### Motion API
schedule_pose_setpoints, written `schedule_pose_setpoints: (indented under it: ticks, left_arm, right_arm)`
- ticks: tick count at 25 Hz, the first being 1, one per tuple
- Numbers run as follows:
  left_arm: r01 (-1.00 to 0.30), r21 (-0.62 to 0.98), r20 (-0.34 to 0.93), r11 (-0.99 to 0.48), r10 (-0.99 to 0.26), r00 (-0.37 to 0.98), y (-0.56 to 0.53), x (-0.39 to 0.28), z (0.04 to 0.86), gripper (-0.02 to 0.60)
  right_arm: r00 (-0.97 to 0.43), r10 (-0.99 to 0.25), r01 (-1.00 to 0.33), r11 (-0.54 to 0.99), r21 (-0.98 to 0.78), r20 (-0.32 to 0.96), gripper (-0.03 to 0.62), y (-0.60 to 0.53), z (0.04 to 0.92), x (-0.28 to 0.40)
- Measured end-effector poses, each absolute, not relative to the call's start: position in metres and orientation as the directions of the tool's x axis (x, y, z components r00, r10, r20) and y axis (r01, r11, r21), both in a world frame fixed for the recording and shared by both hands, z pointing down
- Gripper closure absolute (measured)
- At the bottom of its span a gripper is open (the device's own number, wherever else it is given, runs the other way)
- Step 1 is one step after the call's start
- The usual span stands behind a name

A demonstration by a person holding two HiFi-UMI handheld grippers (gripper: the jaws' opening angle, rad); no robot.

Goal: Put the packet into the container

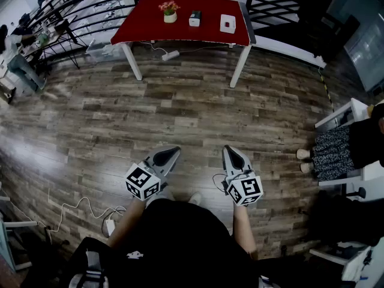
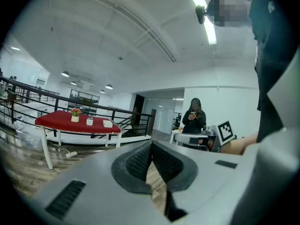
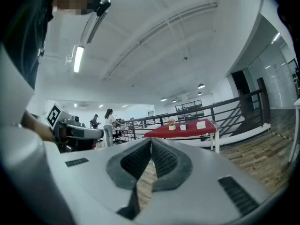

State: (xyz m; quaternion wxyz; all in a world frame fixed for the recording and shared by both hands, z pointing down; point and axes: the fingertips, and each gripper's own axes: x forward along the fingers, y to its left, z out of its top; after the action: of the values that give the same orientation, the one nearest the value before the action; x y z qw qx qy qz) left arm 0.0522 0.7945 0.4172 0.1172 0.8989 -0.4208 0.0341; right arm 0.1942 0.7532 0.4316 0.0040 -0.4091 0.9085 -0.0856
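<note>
Far off on the red tabletop [image 1: 144, 26] stand two white things, near each other but apart. The small white item [image 1: 194, 18] has a dark patch on its front. The wider white box [image 1: 227, 23] sits to its right, near the tabletop's edge. Which is packet and which container is too small to tell.

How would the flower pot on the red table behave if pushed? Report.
The small pale pot of pink flowers stands upright with blooms above its rim, so it may tip rather than slide. Being small, it is probably light.
</note>
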Motion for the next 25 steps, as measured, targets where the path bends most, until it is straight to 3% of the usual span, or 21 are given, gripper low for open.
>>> schedule_pose_setpoints:
  ticks: [14, 25]
  left_arm:
    - [-0.775, 0.168, 0.170, -0.609, -0.757, 0.631, 0.727, 0.072, 0.422, 0.571]
    - [-0.758, 0.193, 0.146, -0.623, -0.746, 0.650, 0.603, 0.045, 0.426, 0.571]
  right_arm:
    - [-0.684, -0.726, -0.726, 0.666, -0.172, 0.071, 0.572, 0.688, 0.443, 0.210]
    - [-0.681, -0.727, -0.730, 0.664, -0.159, 0.089, 0.572, 0.569, 0.444, 0.180]
